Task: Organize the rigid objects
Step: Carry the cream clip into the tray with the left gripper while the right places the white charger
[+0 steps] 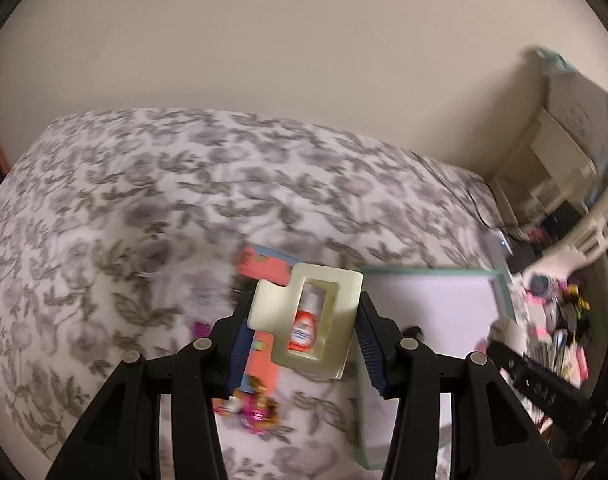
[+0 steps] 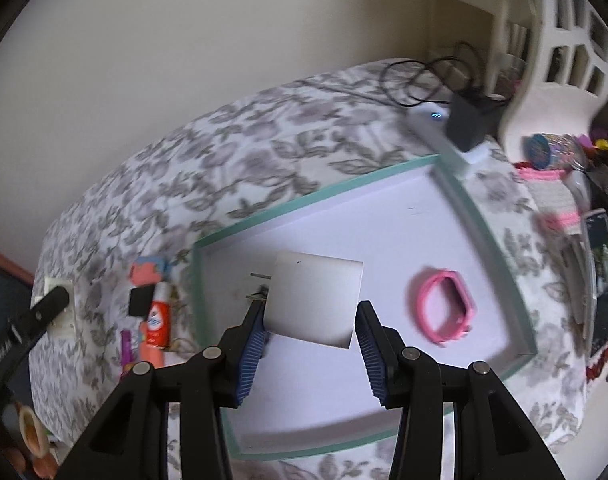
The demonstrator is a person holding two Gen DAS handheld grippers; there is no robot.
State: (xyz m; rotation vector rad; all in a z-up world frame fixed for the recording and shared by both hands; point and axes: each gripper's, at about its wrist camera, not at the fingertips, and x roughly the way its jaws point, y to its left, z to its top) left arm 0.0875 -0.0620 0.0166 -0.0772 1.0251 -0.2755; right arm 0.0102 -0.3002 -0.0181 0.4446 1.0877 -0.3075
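Both grippers loaded above the bed

My left gripper [image 1: 304,322] clamps a cream rectangular plastic hair claw [image 1: 307,320]; my right gripper [image 2: 307,320] pinches a white square card [image 2: 315,300], presumably bound for the teal-rimmed white tray [image 2: 383,178], pink band [image 2: 445,306] at three o'clock.

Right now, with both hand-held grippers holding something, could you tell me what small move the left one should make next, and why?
Probably carry the cream hair claw clip rightward over the white tray. The left hand-held gripper grips it above the floral bedcover, while the pink band already lies in that tray.
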